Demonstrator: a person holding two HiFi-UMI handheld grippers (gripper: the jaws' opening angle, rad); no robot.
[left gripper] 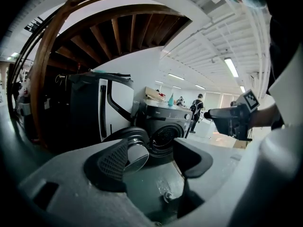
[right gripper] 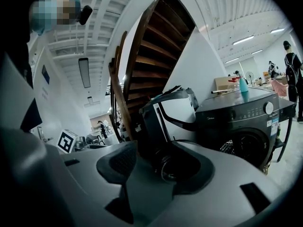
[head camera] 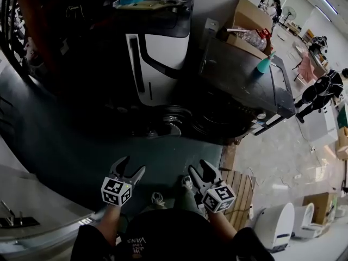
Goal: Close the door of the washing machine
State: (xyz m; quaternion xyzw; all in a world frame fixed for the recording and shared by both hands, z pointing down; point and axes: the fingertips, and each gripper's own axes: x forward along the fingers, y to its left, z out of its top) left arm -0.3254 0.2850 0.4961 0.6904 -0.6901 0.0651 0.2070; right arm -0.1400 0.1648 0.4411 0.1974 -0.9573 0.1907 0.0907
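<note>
A dark front-loading washing machine [head camera: 239, 83] stands ahead of me. Its round glass door [head camera: 169, 122] hangs open to the left of the drum. In the left gripper view the door [left gripper: 134, 145] and the drum opening [left gripper: 165, 136] lie beyond my jaws. My left gripper [head camera: 129, 170] is open and empty, well short of the door. My right gripper [head camera: 202, 170] is open too, with nothing between its fingers. From the right gripper view the door [right gripper: 173, 167] shows through the gap of the jaws, beside the machine [right gripper: 246, 122].
A white and black appliance [head camera: 157, 58] stands left of the washer, under a wooden staircase [left gripper: 94, 37]. A teal bottle [head camera: 263, 64] and a cardboard box [head camera: 247, 20] sit on and behind the machine. A wooden pallet [head camera: 242, 189] lies right; people [head camera: 321, 91] stand far right.
</note>
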